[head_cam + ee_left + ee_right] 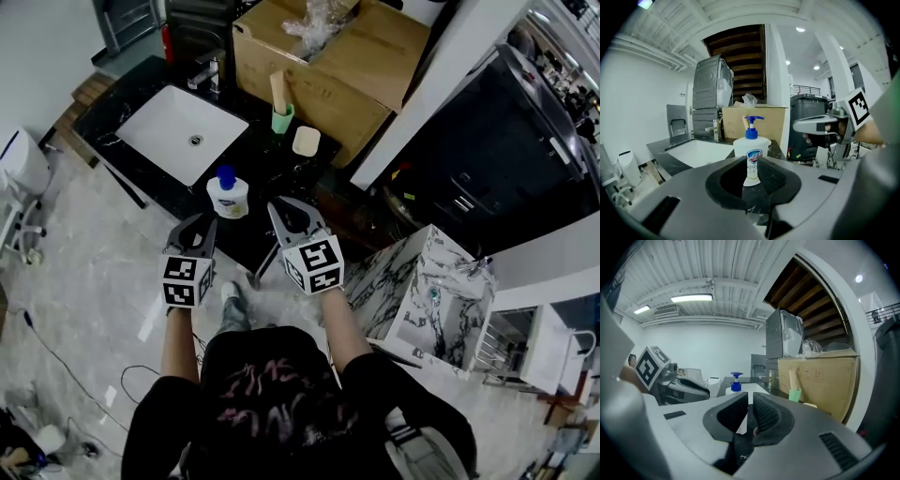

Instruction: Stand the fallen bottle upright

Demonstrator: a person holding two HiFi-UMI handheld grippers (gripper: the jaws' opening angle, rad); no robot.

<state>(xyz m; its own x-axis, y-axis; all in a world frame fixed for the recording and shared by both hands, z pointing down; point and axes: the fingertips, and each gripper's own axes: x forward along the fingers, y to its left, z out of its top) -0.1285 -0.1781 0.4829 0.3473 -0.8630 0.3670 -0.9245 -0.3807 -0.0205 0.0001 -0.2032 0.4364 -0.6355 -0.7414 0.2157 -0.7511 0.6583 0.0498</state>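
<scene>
The soap bottle [228,194] already stands upright on the black surface [281,164], just ahead of both tools and touching neither. Our left hand-held gripper [199,225] has its jaws a little apart and empty; the bottle [751,154] shows through the gap, beyond the tips. Our right hand-held gripper [292,214] has its jaws nearly together with a thin slit between them, holding nothing, and the bottle [735,384] sits ahead and to its left. We judge the step is backing off cleanly. We should draw each tool straight back, away from the blue pump head, and avoid any sideways sweep that could tip the bottle.
</scene>
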